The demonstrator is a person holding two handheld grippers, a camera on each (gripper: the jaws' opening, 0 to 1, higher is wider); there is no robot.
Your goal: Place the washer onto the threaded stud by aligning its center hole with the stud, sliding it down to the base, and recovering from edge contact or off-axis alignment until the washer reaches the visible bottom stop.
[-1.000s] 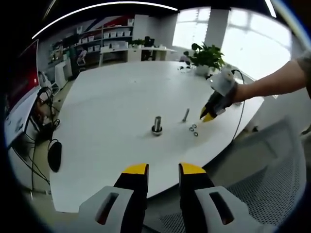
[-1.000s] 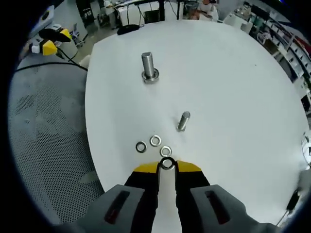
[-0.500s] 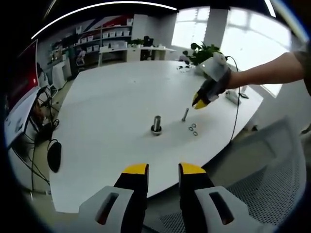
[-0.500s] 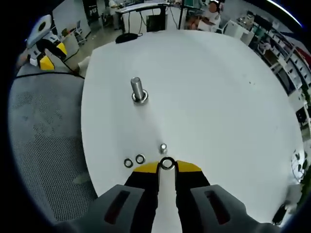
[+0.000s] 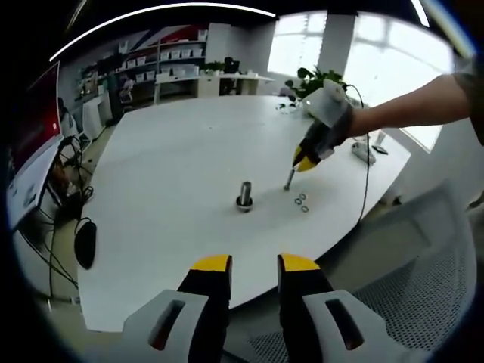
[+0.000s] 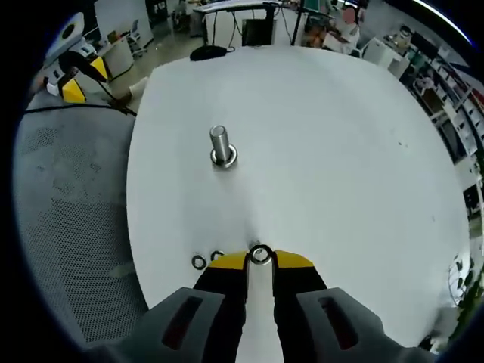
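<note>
My right gripper (image 6: pixel 260 258) pinches the washer (image 6: pixel 260 255) at its rim, hole clear, above the small stud (image 5: pixel 289 179) near the desk (image 6: pixel 340 136) edge. My left gripper (image 5: pixel 253 266) idles off the desk, jaws parted, holding nothing.

no readable text, no labels, brands or nos. anywhere, shelf boxes (image 5: pixel 172 54) in left gripper view too small and blurred to read, red screen (image 5: pixel 34 113) at left edge shows no legible chars
</note>
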